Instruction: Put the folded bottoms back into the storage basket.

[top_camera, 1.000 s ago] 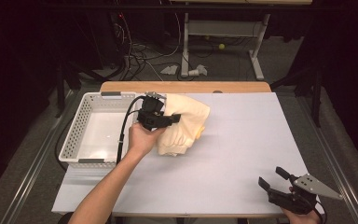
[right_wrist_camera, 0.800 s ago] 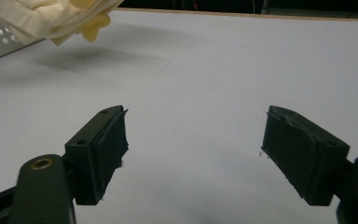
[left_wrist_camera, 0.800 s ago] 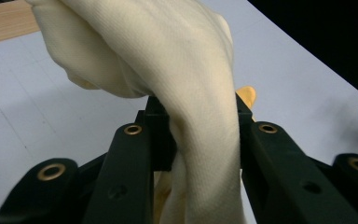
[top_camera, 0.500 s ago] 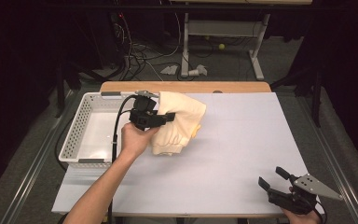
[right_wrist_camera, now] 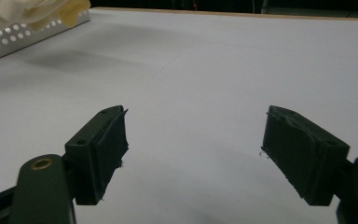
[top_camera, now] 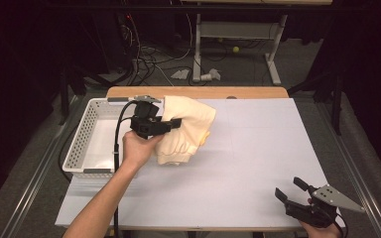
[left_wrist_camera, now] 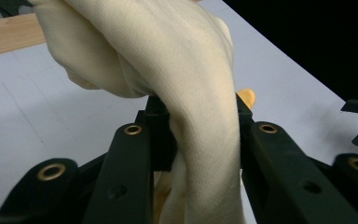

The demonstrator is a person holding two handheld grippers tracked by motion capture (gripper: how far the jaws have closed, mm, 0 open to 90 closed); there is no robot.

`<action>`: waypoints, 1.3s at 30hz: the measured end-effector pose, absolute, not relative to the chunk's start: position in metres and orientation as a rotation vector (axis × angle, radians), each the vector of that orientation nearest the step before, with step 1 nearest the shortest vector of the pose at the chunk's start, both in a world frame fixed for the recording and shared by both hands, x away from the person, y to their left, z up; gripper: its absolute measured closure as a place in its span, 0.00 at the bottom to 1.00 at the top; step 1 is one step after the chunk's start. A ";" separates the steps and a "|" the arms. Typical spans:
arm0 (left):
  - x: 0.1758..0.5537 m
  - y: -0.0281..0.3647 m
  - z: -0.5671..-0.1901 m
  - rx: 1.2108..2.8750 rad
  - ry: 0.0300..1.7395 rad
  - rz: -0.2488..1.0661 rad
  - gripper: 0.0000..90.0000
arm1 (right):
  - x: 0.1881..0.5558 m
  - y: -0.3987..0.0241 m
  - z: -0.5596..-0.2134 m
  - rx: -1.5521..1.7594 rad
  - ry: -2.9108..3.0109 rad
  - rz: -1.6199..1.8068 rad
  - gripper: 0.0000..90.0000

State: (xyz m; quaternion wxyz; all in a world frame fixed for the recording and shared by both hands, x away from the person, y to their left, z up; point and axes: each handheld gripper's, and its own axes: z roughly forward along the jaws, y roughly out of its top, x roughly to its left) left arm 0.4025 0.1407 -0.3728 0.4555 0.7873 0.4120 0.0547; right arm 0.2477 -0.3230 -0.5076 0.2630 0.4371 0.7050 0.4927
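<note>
Clearly, the cream garment (top_camera: 186, 130) is clamped in the left tongs (top_camera: 171, 124), jaws closed tight on a bunched fold, and is held lifted just right of the white perforated basket (top_camera: 82, 148). That basket lies to the left of the load. The right tongs (top_camera: 291, 192), jaws spread wide and empty, are held at the near right of the surface (top_camera: 258, 148), well apart.
</note>
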 end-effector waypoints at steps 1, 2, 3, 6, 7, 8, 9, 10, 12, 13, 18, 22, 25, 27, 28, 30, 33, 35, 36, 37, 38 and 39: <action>0.402 0.142 -0.372 1.941 1.014 0.136 0.76 | 0.248 -0.323 -0.508 1.183 1.906 1.333 0.25; 0.401 0.143 -0.372 1.931 1.015 0.133 0.76 | 0.248 -0.323 -0.508 1.184 1.907 1.332 0.25; 0.401 0.144 -0.371 1.925 1.014 0.131 0.76 | 0.248 -0.323 -0.508 1.184 1.907 1.332 0.25; 0.400 0.148 -0.370 1.914 1.011 0.125 0.76 | 0.248 -0.323 -0.508 1.185 1.907 1.331 0.25; 0.399 0.149 -0.369 1.907 1.011 0.122 0.76 | 0.248 -0.323 -0.508 1.183 1.908 1.330 0.25; 0.398 0.150 -0.368 1.904 1.010 0.122 0.76 | 0.248 -0.323 -0.508 1.183 1.908 1.329 0.25; 0.397 0.151 -0.368 1.901 1.010 0.121 0.76 | 0.248 -0.323 -0.508 1.184 1.908 1.328 0.25; 0.397 0.152 -0.367 1.901 1.009 0.123 0.76 | 0.248 -0.323 -0.508 1.183 1.908 1.327 0.25; 0.396 0.153 -0.367 1.898 1.009 0.124 0.76 | 0.248 -0.323 -0.508 1.183 1.909 1.326 0.25; 0.395 0.155 -0.366 1.894 1.010 0.121 0.76 | 0.248 -0.323 -0.508 1.183 1.910 1.324 0.25; 0.392 0.162 -0.363 1.881 1.014 0.132 0.76 | 0.248 -0.323 -0.508 1.186 1.910 1.326 0.25; 0.389 0.170 -0.361 1.866 1.022 0.138 0.76 | 0.248 -0.323 -0.508 1.188 1.903 1.328 0.25; 0.387 0.176 -0.359 1.855 1.026 0.138 0.76 | 0.248 -0.323 -0.508 1.188 1.901 1.327 0.25; 0.386 0.180 -0.358 1.848 1.028 0.142 0.76 | 0.248 -0.323 -0.508 1.188 1.902 1.324 0.25; 0.385 0.181 -0.358 1.843 1.029 0.143 0.76 | 0.248 -0.323 -0.508 1.188 1.903 1.324 0.25; 0.384 0.184 -0.357 1.837 1.032 0.145 0.76 | 0.248 -0.323 -0.508 1.187 1.904 1.324 0.25; 0.382 0.188 -0.356 1.827 1.037 0.148 0.76 | 0.248 -0.323 -0.508 1.185 1.905 1.325 0.25; 0.381 0.191 -0.356 1.821 1.042 0.149 0.76 | 0.248 -0.323 -0.508 1.184 1.906 1.325 0.25; 0.380 0.192 -0.355 1.818 1.046 0.149 0.76 | 0.248 -0.323 -0.508 1.184 1.906 1.325 0.25; 0.379 0.194 -0.355 1.817 1.047 0.151 0.76 | 0.248 -0.323 -0.508 1.184 1.906 1.326 0.25; 0.379 0.195 -0.355 1.814 1.048 0.152 0.76 | 0.248 -0.323 -0.508 1.185 1.904 1.327 0.25; 0.378 0.197 -0.354 1.810 1.049 0.154 0.76 | 0.247 -0.323 -0.508 1.183 1.905 1.326 0.25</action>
